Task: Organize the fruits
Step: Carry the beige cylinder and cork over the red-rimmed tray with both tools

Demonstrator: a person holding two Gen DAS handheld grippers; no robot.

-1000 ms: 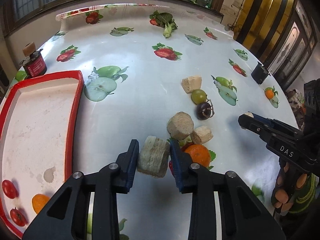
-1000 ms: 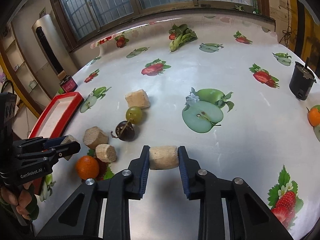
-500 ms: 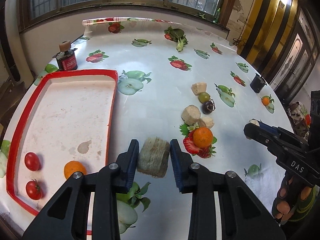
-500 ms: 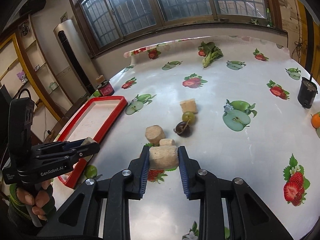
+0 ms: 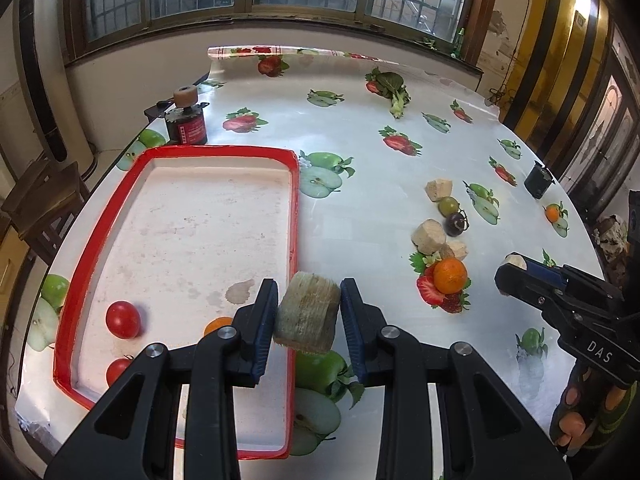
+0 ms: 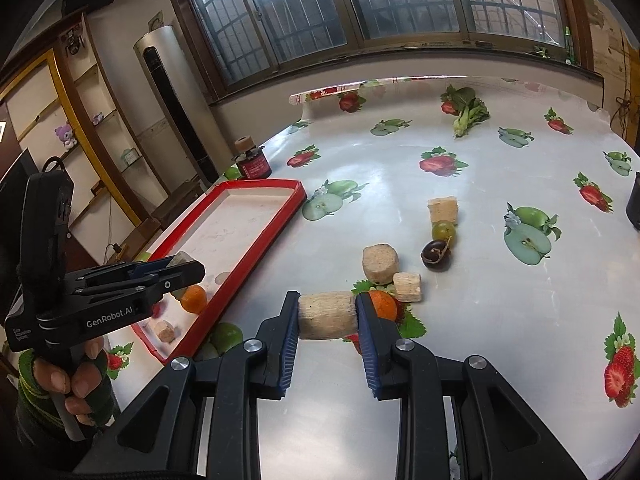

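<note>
Left gripper (image 5: 308, 312) jaws clamp a light, stiff cork-like chunk (image 5: 307, 312) by its sides; right gripper (image 6: 327, 316) jaws pinch a similar cylinder (image 6: 327, 315) endwise.

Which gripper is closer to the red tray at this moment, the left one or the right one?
Left. The left gripper holds its cork block over the red tray's right rim. The right gripper is farther right, above the tablecloth near the orange.

Daylight reaches you thru the barred windows (image 6: 400, 4) at 12 o'clock; you get soft glare on the glossy fruit-print tablecloth (image 6: 400, 184), faint shadows, strong fisheye bending w/ black corners, sharp focus throughout.
</note>
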